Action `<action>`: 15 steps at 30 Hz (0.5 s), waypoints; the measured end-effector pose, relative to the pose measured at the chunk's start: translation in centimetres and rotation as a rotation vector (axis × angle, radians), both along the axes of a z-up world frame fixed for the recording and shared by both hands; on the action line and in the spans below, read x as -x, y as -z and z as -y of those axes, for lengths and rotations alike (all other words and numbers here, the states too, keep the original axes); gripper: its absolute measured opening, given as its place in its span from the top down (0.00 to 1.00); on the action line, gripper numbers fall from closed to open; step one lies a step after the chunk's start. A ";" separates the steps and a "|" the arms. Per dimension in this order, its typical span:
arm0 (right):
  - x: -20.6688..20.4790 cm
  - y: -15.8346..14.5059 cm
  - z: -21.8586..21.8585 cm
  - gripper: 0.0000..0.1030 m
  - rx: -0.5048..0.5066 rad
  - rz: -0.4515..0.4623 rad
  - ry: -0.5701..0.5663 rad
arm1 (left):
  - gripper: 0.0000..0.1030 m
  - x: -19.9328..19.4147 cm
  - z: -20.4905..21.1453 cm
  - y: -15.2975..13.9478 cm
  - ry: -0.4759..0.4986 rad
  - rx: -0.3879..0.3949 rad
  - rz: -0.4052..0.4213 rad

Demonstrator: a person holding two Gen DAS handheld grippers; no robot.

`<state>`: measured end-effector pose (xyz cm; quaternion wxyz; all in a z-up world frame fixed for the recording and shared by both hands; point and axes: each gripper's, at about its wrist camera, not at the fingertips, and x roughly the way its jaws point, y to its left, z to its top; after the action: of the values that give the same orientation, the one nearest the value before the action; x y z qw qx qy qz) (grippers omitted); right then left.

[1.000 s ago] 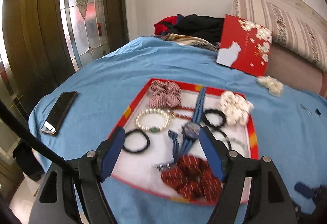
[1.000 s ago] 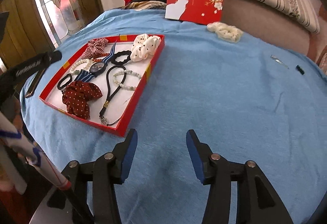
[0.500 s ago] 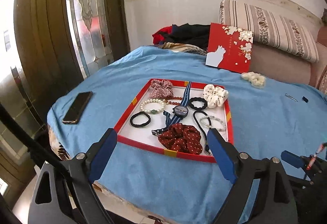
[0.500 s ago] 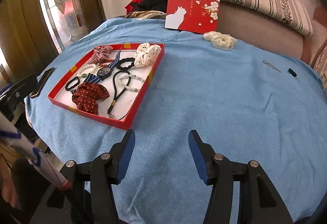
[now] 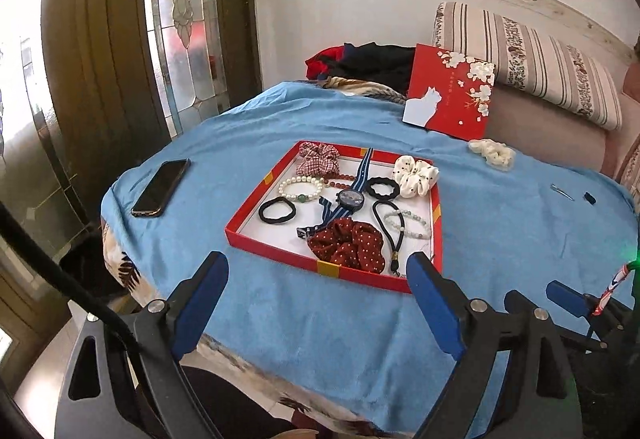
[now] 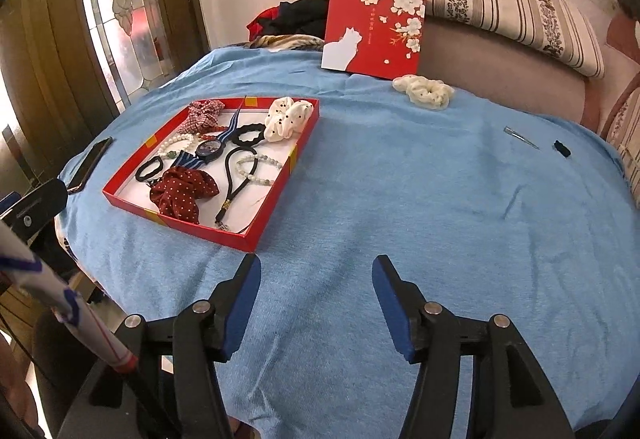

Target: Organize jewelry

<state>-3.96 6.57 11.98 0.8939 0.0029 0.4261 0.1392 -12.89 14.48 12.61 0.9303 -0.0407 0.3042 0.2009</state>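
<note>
Red tray (image 5: 248,229) sits on the blue cloth (image 6: 400,179) covering the worktop; everything below is placed relative to that tray. Inside it: dark red dotted scrunchie (image 5: 348,245) at the near edge, plaid scrunchie (image 5: 318,162) in the far left corner, white dotted scrunchie (image 5: 414,175) in the far right corner, watch (image 5: 351,199) with striped blue strap roughly centre, pearl bracelet (image 5: 302,187) left of the watch, black hair tie (image 5: 277,211) nearer than the pearls, a wavy black hair tie (image 5: 383,187) just beside the white dotted scrunchie, a black cord loop (image 5: 394,227) and a pale bead bracelet (image 5: 408,223) overlapping on the right side. Outside the tray: cream scrunchie (image 6: 424,91) lies well beyond its far right corner, next to the red card (image 6: 374,27) that leans upright at the back. A metal clip (image 6: 520,137) and small black item (image 6: 561,149) lie far right of the tray. Phone (image 5: 162,187) lies left of the tray, apart from it. Left gripper (image 5: 316,303) hangs off the near edge of the tray, fingers spread wide, holding nothing. Right gripper (image 6: 316,303) is over bare cloth near the tray's near right corner, fingers likewise wide apart and empty.
</note>
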 end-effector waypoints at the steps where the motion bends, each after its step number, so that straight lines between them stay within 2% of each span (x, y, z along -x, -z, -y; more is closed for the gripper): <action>1: 0.1 0.0 -0.1 0.39 0.001 0.000 -0.001 | 0.13 0.0 0.1 0.0 -0.001 0.001 -0.002; 8: 0.4 0.2 -0.7 0.37 0.022 0.000 -0.013 | 0.13 0.0 0.2 0.4 0.000 0.006 -0.016; 15: -0.8 1.0 -2.2 0.37 0.030 -0.036 -0.021 | 0.13 -0.7 -0.7 1.4 -0.003 0.045 -0.039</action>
<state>-3.21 8.77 10.96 0.8846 -0.0124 0.4440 0.1420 -12.21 15.16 11.18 0.9227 -0.0581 0.3266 0.1964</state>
